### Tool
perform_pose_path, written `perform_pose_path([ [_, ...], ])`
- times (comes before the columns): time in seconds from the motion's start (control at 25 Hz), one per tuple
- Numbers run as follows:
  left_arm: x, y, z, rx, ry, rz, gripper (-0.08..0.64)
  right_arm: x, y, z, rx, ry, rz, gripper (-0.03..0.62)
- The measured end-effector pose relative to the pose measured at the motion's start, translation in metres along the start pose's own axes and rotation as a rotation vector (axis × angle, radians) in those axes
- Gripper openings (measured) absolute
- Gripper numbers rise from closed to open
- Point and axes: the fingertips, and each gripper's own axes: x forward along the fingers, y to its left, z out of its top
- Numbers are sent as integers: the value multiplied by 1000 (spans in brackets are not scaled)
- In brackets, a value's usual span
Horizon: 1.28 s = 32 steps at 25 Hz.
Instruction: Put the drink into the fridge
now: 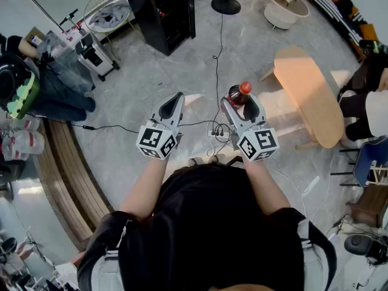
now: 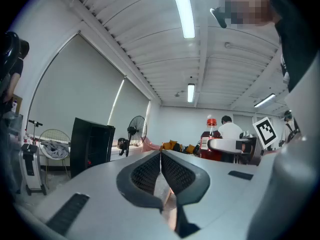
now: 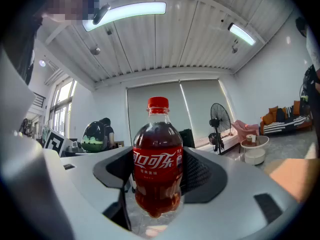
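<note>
A cola bottle [image 1: 239,93] with a red cap and red label stands upright between the jaws of my right gripper [image 1: 241,100], which is shut on its body. In the right gripper view the bottle [image 3: 157,169] fills the middle, both pads against its sides. My left gripper [image 1: 174,102] is held level beside it on the left, shut with nothing in it; its pads [image 2: 150,171] meet in the left gripper view. The black fridge [image 1: 160,11] stands on the floor far ahead and slightly left, seen as a dark cabinet [image 2: 90,146] in the left gripper view.
An oval wooden table [image 1: 309,93] stands to the right. Cables and a power strip [image 1: 218,132] lie on the floor below the grippers. A curved bench [image 1: 66,162] runs along the left, a fan [image 1: 103,11] stands left of the fridge, and a round white table [image 1: 287,5] at far right.
</note>
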Motion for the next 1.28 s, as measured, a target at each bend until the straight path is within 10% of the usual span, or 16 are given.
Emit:
perform_pose_path([
  [1.28, 50, -36, -36, 18, 67, 83, 15, -24, -102, -7, 107, 16, -6, 301],
])
